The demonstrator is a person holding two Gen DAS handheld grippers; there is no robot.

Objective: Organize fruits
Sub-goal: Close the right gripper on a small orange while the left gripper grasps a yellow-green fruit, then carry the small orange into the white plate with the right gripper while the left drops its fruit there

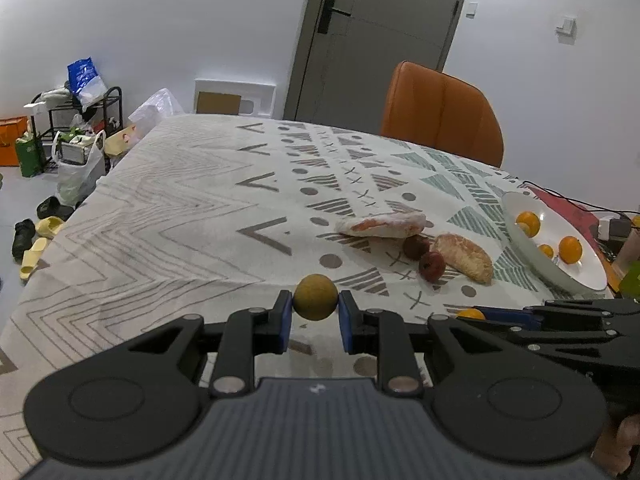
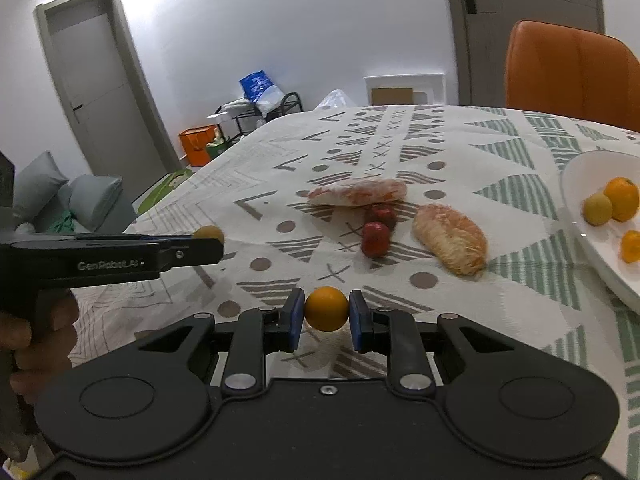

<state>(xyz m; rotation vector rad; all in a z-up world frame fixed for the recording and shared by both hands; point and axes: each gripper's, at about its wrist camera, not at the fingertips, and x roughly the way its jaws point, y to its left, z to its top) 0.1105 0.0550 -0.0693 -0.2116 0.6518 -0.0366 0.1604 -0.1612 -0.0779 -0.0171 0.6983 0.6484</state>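
- White plate [image 2: 592, 176], right edge of the frame, already holds several small citrus fruits.
- Left gripper [image 1: 315, 304] clamps a brownish-yellow round fruit [image 1: 315, 297]; right gripper [image 2: 326, 314] clamps a small orange [image 2: 326, 308].
- Two red fruits [image 2: 376, 236] and two pomelo segments [image 2: 450, 238] remain mid-frame.

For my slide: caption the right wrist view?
Right gripper holds an orange fruit above the patterned tablecloth.

A dull yellow-green round fruit [image 1: 315, 297] is clamped between the blue pads of the left gripper [image 1: 315, 312] at 6 o'clock, above the patterned tablecloth [image 1: 180, 208]. Toward 3 o'clock, two pomelo segments [image 1: 382, 224] and two dark red fruits [image 1: 432, 266] are seen lying close together on the cloth. Beyond them, at the right edge, oranges [image 1: 570, 249] are held in a white plate [image 1: 560, 276], and the right gripper [image 1: 496, 315] is seen at 4 o'clock with a small orange fruit [image 1: 471, 314].
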